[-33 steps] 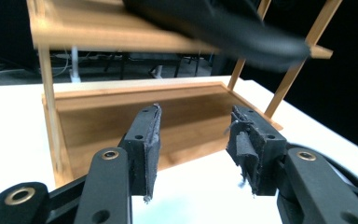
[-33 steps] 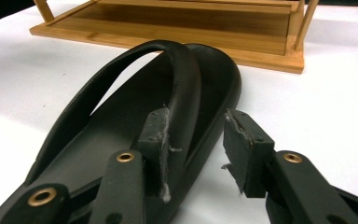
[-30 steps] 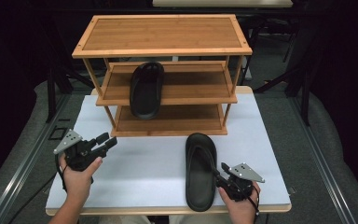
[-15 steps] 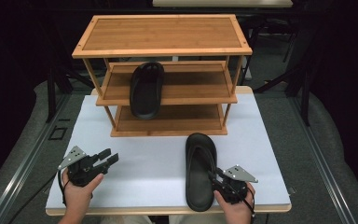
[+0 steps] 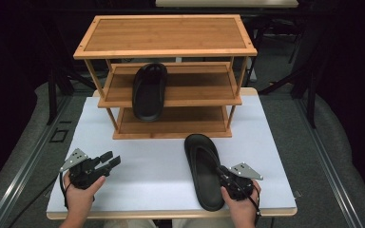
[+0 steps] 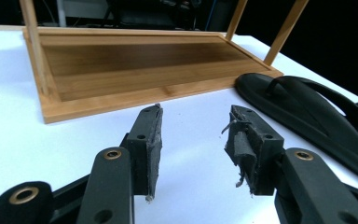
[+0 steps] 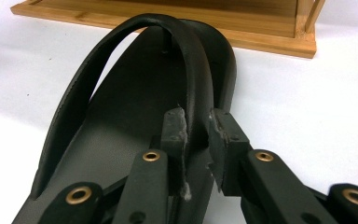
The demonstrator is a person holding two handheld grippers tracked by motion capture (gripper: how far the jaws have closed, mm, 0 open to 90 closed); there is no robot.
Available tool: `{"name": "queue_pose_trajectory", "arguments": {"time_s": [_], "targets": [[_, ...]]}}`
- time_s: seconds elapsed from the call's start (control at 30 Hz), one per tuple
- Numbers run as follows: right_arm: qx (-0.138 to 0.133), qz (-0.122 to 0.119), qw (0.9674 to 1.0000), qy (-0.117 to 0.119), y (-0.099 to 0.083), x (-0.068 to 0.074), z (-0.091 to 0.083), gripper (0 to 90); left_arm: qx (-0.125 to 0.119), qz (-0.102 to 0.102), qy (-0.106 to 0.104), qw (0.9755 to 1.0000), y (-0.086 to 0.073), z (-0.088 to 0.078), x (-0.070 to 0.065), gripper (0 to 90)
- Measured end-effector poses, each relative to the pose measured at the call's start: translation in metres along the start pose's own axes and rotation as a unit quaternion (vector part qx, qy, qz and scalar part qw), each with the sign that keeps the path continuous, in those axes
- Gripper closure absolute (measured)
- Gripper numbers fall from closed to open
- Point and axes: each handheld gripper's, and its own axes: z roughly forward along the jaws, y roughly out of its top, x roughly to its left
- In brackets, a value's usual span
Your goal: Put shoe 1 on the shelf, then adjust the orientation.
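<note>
Near the bottom right of the high view, the right gripper (image 5: 224,172) is sitting against the edge of a black rubber flip-flop sandal (image 5: 203,167) that is lying flat on the white table top (image 5: 157,161), toe toward the rack. That view is too distant to show what the jaws are doing. The right gripper view is settling it: the right gripper (image 7: 196,126) is straddling the sandal's arched black strap (image 7: 193,70), its jaws have just been closing, and the worn pads are lying against both sides of the strap, clamping it.

At the lower left of the high view, the left gripper (image 5: 108,160) is hovering low over bare table, held in the person's left hand (image 5: 81,192), well apart from the sandal. The left gripper view is showing the left gripper (image 6: 193,135) with its jaws standing apart and nothing between the frayed pads, just white surface.

Across the upper half of the high view, a three-tier bamboo shoe rack (image 5: 166,52) is standing at the far side of the table, and a second black sandal (image 5: 149,90) is resting on its middle shelf, heel overhanging the front edge. The left gripper view is showing the rack's lowest shelf (image 6: 135,70) close up at the top of the frame, with the first sandal (image 6: 307,116) at the right edge.
</note>
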Motion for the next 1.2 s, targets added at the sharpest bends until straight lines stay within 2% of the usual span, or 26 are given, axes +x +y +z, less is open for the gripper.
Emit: {"name": "queue_pose_trajectory", "arguments": {"time_s": [0.03, 0.13, 0.2, 0.3, 0.53, 0.67, 0.8, 1.0, 1.2], "targets": [[-0.004, 0.001, 1.0000, 0.003, -0.0019, 0.0001, -0.0009, 74.5, 0.001, -0.004, 0.002, 1.0000, -0.0005, 0.0004, 0.0017, 54.6], [0.010, 0.002, 0.9999, 0.002, -0.0041, 0.0002, -0.0036, 72.4, 0.001, -0.006, 0.002, 1.0000, -0.0003, -0.0002, 0.0024, 54.2], [0.018, 0.006, 0.9997, 0.017, -0.0073, -0.0025, -0.0042, 70.8, -0.001, -0.006, 0.002, 1.0000, 0.0000, 0.0000, 0.0028, 54.2], [0.021, 0.013, 0.9996, 0.013, -0.0077, -0.0027, -0.0028, 70.6, 0.002, -0.008, 0.001, 1.0000, -0.0011, 0.0011, 0.0028, 53.8], [0.026, 0.009, 0.9996, 0.006, -0.0078, -0.0020, 0.0000, 69.9, 0.005, -0.004, 0.000, 1.0000, -0.0009, 0.0024, 0.0023, 53.4], [0.025, 0.003, 0.9997, 0.001, -0.0066, -0.0017, 0.0004, 73.5, 0.008, -0.006, 0.000, 1.0000, -0.0005, 0.0023, 0.0039, 53.4], [0.026, -0.009, 0.9995, -0.015, -0.0044, -0.0035, 0.0005, 78.8, 0.004, -0.007, 0.004, 1.0000, 0.0002, 0.0009, 0.0068, 53.4], [0.027, -0.019, 0.9991, -0.026, -0.0035, -0.0027, 0.0003, 81.3, 0.003, -0.013, 0.004, 0.9999, -0.0003, -0.0001, 0.0093, 53.4], [0.023, -0.009, 0.9995, -0.022, -0.0042, -0.0054, -0.0001, 83.3, 0.004, -0.014, 0.005, 0.9999, -0.0007, 0.0000, 0.0102, 53.4]]}}
